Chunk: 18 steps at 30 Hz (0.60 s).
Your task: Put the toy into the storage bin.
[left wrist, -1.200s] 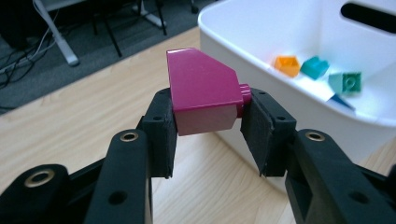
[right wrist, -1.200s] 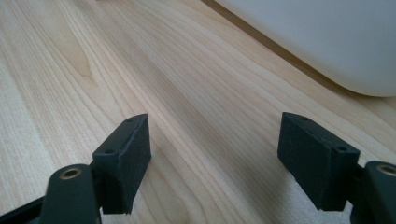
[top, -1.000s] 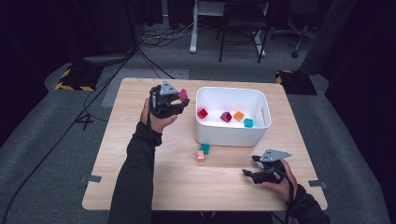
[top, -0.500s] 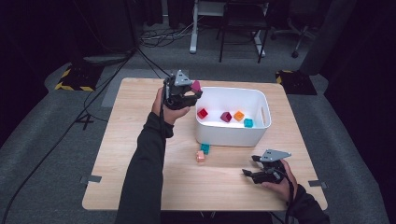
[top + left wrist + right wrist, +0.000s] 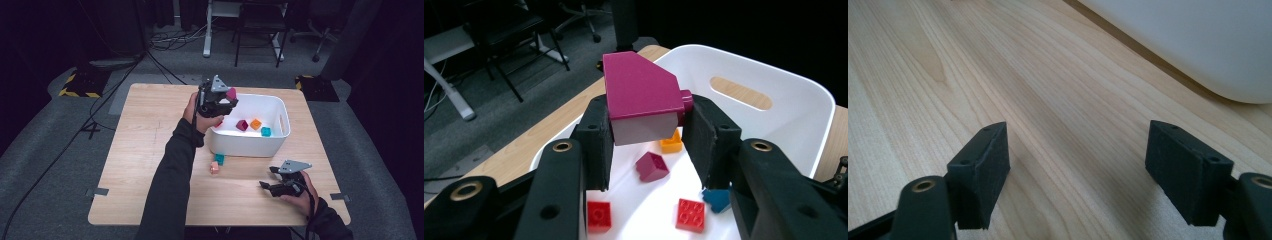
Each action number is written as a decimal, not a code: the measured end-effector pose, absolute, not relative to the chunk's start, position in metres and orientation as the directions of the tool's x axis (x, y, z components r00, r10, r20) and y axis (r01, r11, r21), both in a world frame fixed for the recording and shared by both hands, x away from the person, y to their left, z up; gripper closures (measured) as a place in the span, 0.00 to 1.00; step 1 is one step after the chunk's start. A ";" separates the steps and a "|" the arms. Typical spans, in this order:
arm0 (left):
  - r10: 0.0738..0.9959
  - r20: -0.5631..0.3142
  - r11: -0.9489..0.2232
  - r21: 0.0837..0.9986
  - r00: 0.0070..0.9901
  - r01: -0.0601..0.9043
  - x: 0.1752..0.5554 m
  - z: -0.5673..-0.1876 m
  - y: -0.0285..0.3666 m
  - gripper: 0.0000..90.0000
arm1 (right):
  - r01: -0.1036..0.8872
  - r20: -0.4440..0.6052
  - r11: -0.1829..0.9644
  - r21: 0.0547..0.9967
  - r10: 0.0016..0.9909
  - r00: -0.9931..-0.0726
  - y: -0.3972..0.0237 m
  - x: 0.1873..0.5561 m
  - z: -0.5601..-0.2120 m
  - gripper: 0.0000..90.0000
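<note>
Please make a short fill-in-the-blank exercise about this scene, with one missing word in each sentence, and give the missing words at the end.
1. The left tongs grip a ______ sloped brick above the tub.
2. The tub on the table is ______ in colour.
3. The right tongs hold nothing, and their jaws stand ______.
4. On the table in front of the tub, a teal brick lies next to a ______ one.

Missing words: magenta; white; open; pink

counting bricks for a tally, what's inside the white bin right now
Inside the white bin: two red bricks, a magenta brick, an orange brick and a teal brick. The large magenta block in the left tool covers part of the floor.
</note>
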<state>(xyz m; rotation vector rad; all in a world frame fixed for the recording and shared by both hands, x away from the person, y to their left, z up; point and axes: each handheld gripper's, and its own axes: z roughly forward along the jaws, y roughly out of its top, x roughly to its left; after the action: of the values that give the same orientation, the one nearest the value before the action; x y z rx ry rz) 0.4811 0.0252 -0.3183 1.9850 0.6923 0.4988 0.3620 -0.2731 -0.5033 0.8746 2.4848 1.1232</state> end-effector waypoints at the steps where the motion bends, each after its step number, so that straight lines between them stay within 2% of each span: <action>1: 0.642 0.069 -0.408 0.874 0.764 0.263 0.481 -0.318 0.021 0.63 | 0.412 -0.003 0.514 0.752 0.628 -0.778 -0.273 0.362 -0.503 0.29; 9: 0.606 0.099 -0.470 0.845 0.789 0.254 0.480 -0.321 -0.012 0.63 | 0.416 0.004 0.508 0.754 0.630 -0.777 -0.272 0.362 -0.503 0.28; 18: 0.600 0.108 -0.493 0.830 0.793 0.260 0.479 -0.326 -0.026 0.63 | 0.414 0.003 0.510 0.754 0.627 -0.779 -0.272 0.361 -0.503 0.28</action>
<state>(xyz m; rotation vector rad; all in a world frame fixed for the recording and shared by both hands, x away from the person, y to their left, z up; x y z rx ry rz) 0.4795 -0.0258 -0.3264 2.0966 0.6363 0.4874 0.3615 -0.2724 -0.5034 0.8782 2.4840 1.1326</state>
